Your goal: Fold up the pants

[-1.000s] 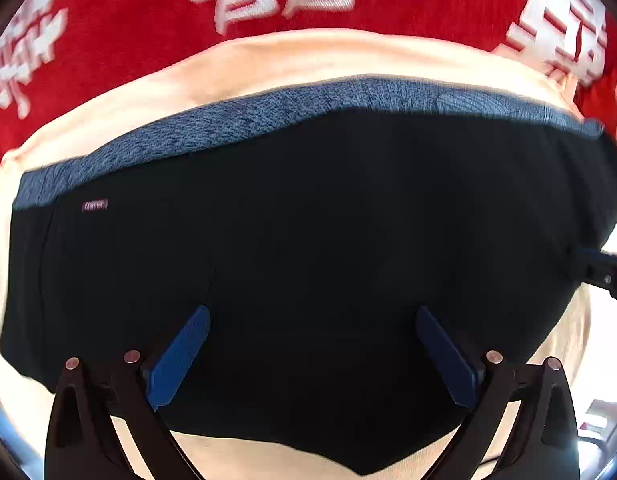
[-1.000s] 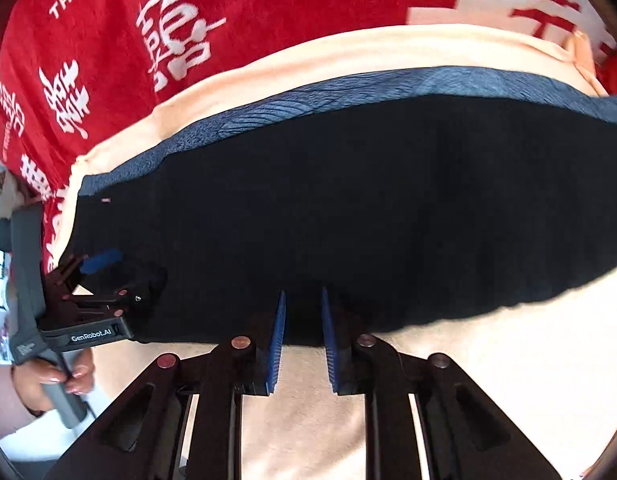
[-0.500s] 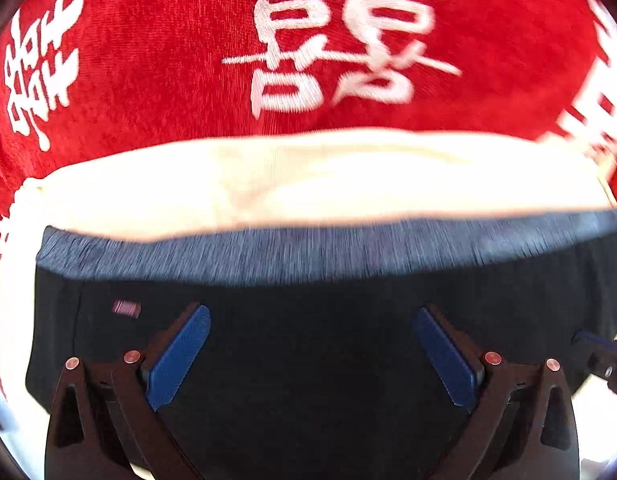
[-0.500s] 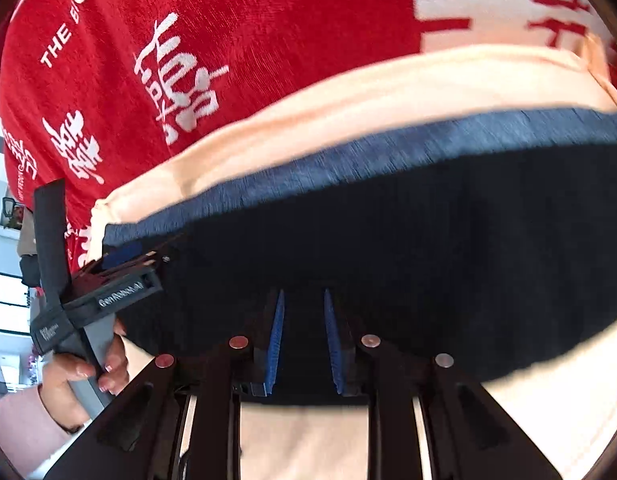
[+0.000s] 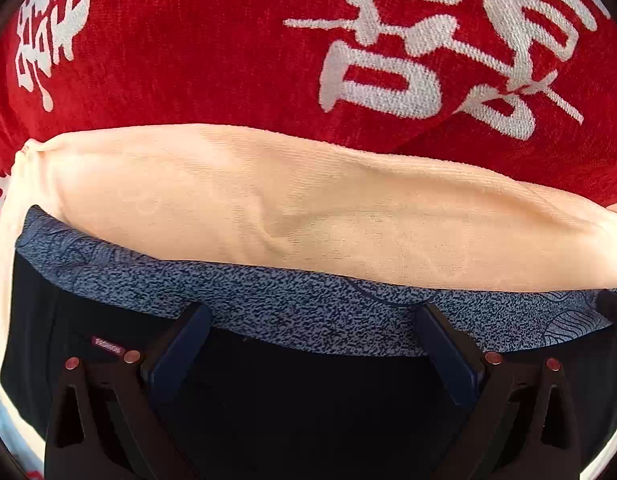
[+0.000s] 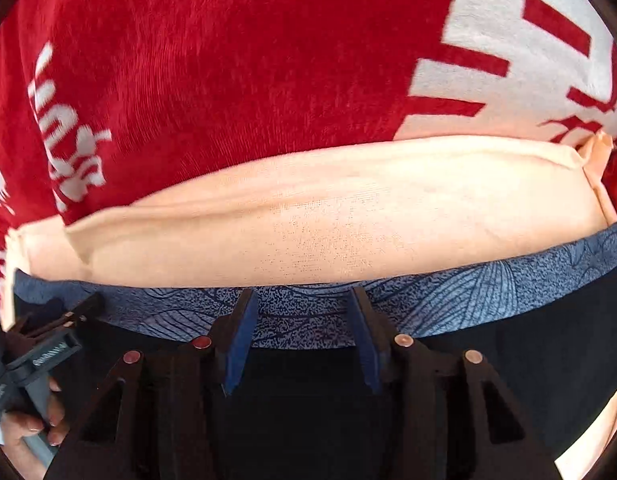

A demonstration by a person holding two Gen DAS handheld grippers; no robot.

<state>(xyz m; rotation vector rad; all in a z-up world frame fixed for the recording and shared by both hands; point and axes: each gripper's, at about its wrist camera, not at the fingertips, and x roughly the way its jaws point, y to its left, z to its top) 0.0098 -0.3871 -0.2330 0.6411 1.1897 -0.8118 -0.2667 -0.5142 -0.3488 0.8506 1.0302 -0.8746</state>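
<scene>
Dark pants [image 5: 308, 392] with a speckled blue waistband [image 5: 292, 304] are spread across the lower half of both views, on a peach cloth [image 5: 268, 208] over a red blanket with white characters [image 5: 228, 48].

Left wrist view: the left hand-held gripper [image 5: 314, 344] is seen spread wide, nothing clamped, tips at the waistband. A small label [image 5: 106, 344] is noted lower left.

Right wrist view: the right hand-held gripper [image 6: 302, 340] is seen with jaws just opened partway, pants fabric between but unpressed. Only here, at lower left, a person's hand [image 6: 28, 432] is shown gripping the left tool.
</scene>
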